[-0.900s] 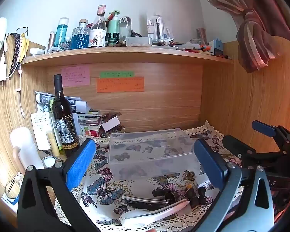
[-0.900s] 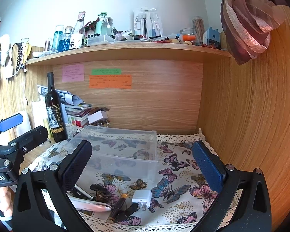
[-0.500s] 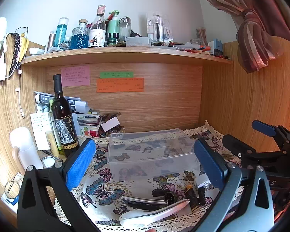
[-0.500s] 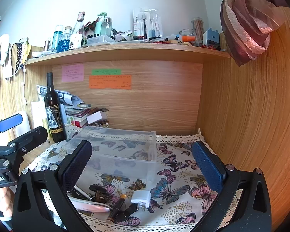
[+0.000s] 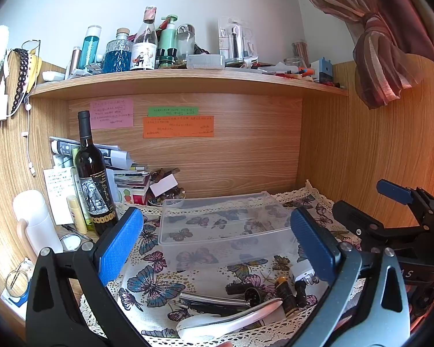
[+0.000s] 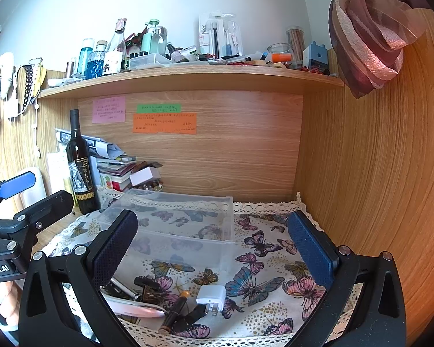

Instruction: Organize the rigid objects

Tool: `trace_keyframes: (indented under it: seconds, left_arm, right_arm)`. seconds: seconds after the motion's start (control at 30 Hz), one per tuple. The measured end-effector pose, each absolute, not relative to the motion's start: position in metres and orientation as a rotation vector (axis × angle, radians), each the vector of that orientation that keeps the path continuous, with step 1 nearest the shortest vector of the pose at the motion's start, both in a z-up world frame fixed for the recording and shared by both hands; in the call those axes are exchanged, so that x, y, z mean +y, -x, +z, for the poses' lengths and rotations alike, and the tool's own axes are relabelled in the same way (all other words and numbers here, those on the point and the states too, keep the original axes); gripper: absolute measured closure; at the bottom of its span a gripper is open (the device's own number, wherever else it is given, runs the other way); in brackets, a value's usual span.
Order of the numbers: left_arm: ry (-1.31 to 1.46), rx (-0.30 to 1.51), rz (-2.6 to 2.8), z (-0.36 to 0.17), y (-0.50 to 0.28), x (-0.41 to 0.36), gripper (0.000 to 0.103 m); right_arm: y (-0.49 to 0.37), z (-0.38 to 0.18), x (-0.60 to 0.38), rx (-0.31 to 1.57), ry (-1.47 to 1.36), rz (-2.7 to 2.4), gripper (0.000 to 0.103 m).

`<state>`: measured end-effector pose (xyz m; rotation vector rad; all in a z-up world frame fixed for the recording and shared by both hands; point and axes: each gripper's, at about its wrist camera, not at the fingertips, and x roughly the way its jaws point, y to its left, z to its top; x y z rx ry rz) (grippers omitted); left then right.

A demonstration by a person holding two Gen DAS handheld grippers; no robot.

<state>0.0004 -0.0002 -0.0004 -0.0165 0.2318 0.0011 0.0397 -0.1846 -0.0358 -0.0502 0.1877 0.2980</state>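
Note:
A clear plastic box [image 5: 217, 225] with dividers sits empty on the butterfly cloth [image 5: 147, 283]; it also shows in the right wrist view [image 6: 173, 225]. In front of it lie a white spoon [image 5: 228, 318], a metal tool [image 5: 214, 299], dark small tubes [image 5: 286, 292] and a white plug adapter [image 6: 211, 295]. My left gripper [image 5: 217, 245] is open and empty, held above these items. My right gripper [image 6: 214, 248] is open and empty, above the cloth to the right.
A wine bottle [image 5: 92, 176], a white flask [image 5: 35, 219] and stacked books [image 5: 130, 182] stand at the back left. A shelf [image 5: 188, 81] crowded with bottles runs overhead. A wooden wall [image 6: 376, 188] closes the right side.

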Motion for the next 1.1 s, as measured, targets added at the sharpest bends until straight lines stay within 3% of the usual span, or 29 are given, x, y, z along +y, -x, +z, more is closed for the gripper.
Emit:
trace_keyframes:
  seconds: [0.83,0.97,1.1]
  left_arm:
    - [0.064,0.292,-0.043,-0.007,-0.009,0.0,0.0]
    - [0.081,0.339,-0.047,-0.02,-0.018,0.011,0.016]
    - [0.024,0.375,-0.044,-0.044,-0.028,0.018,0.017]
  right_arm:
    - [-0.039,-0.039,-0.19,0.173,0.028,0.287,0.0]
    - [-0.048,-0.047,-0.196,0.227,0.007,0.289,0.009]
    - [-0.063,-0.065,-0.202,0.323,-0.003,0.301,0.019]
